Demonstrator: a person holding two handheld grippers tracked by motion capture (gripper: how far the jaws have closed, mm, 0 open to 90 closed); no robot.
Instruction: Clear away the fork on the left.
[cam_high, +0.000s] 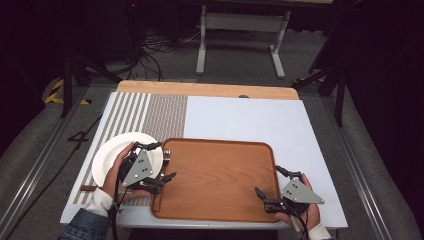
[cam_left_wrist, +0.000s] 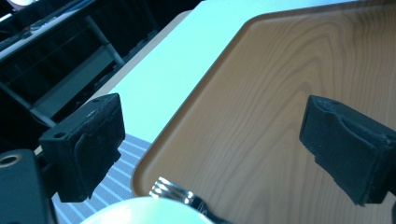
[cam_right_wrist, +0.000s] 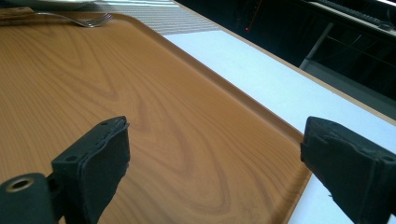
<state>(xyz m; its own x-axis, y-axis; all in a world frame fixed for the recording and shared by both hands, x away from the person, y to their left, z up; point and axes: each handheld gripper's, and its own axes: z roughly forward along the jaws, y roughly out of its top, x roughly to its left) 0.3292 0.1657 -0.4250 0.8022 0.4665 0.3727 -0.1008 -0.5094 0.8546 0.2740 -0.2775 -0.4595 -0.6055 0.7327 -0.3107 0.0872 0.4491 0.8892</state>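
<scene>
Dark floor with cables and a white frame lies beyond the table (cam_high: 240, 117), whose top is pale blue-white with a wooden strip along its far edge. At the table's 9 o'clock side a striped mat (cam_high: 145, 112) runs front to back, and a white plate (cam_high: 111, 152) sits on it.

At the near middle of the table rests a wooden tray (cam_high: 220, 175), rectangular with rounded corners, a low raised rim and clear wavy grain. Its floor is bare. A metal fork (cam_high: 166, 155) lies at the tray's 9 o'clock edge, between plate and tray; in the left gripper view its tines (cam_left_wrist: 169, 189) reach over the tray's rim while the handle runs back over the plate (cam_left_wrist: 140, 212). In the right gripper view the fork (cam_right_wrist: 91, 20) shows at the tray's far corner, tines resting on the rim. Whether anything else lies on the plate cannot be told, since hand and gripper cover much of it.

The left gripper (cam_high: 161, 161) hovers over the plate's 3 o'clock side, jaws spread wide on either side of the fork end and gripping nothing. The right gripper (cam_high: 269, 181) is at the tray's 4 o'clock corner, jaws also wide apart, one over the tray floor and one past its rim, empty.
</scene>
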